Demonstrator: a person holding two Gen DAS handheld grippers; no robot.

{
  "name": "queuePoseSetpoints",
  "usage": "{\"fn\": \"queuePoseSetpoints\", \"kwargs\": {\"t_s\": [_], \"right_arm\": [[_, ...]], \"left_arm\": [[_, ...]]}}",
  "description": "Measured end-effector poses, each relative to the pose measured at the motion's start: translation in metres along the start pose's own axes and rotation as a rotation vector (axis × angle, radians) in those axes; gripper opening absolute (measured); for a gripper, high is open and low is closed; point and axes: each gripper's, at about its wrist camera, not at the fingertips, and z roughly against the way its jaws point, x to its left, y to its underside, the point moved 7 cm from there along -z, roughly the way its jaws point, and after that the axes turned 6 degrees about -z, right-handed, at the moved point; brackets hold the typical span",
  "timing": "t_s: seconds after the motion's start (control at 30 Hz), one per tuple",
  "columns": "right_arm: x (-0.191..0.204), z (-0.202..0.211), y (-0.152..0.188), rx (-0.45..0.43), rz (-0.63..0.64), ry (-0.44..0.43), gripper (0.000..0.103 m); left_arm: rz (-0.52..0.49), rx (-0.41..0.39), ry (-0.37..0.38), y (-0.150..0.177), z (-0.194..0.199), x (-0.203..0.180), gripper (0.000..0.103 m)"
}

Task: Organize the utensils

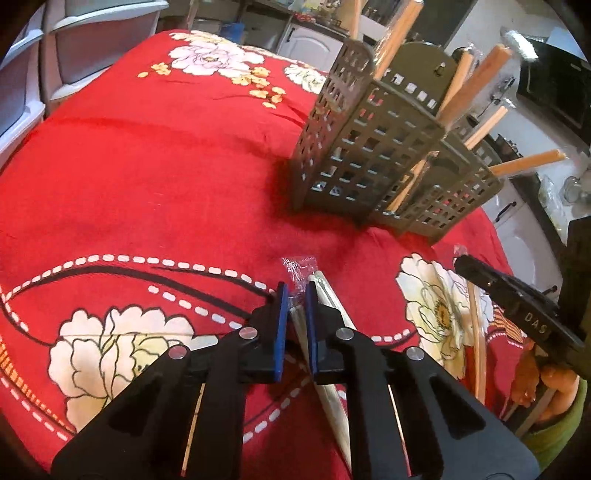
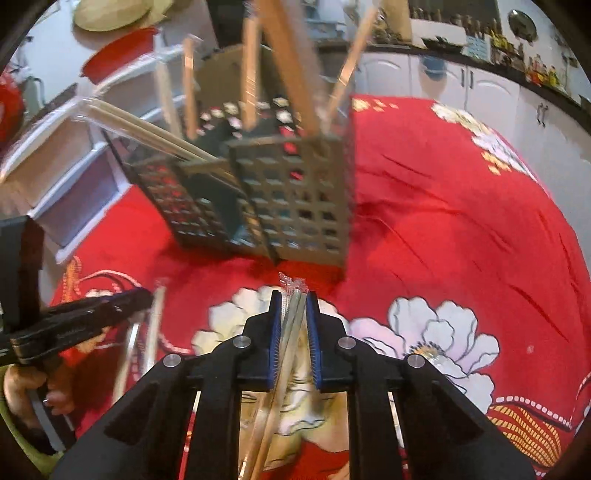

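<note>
My left claw is closed on a pair of wrapped chopsticks; the plastic wrap sticks out past the blue pads. My right claw also grips a wrapped pair between its pads. The grey utensil caddy stands on the red flowered cloth, beyond both claws, and several wooden handles lean out of its compartments. From the left view, my right claw is seen to the right of the caddy's near corner, above one loose stick on the cloth.
</note>
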Motion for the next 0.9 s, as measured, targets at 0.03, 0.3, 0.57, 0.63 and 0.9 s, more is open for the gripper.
{"fn": "queuePoseSetpoints", "kwargs": {"t_s": [0.03, 0.3, 0.57, 0.63, 0.9], "right_arm": [[0.005, 0.004, -0.002, -0.012, 0.014, -0.007, 0.013], [0.038, 0.036, -0.007, -0.078, 0.072, -0.058, 0.008], [0.057, 0.068, -0.019, -0.147, 0.111, -0.087, 0.006], [0.061, 0.076, -0.023, -0.166, 0.119, -0.093, 0.006], [0.072, 0.109, -0.036, -0.245, 0.142, -0.117, 0.006]], "left_arm": [[-0.003, -0.011, 0.006, 0.0, 0.004, -0.001, 0.004], [-0.025, -0.1, 0.027, -0.016, 0.043, -0.01, 0.003], [-0.052, -0.195, 0.04, -0.043, 0.083, -0.021, 0.003], [-0.062, -0.218, 0.048, -0.049, 0.092, -0.028, 0.003], [-0.111, -0.304, 0.075, -0.068, 0.123, -0.056, 0.003]]}}
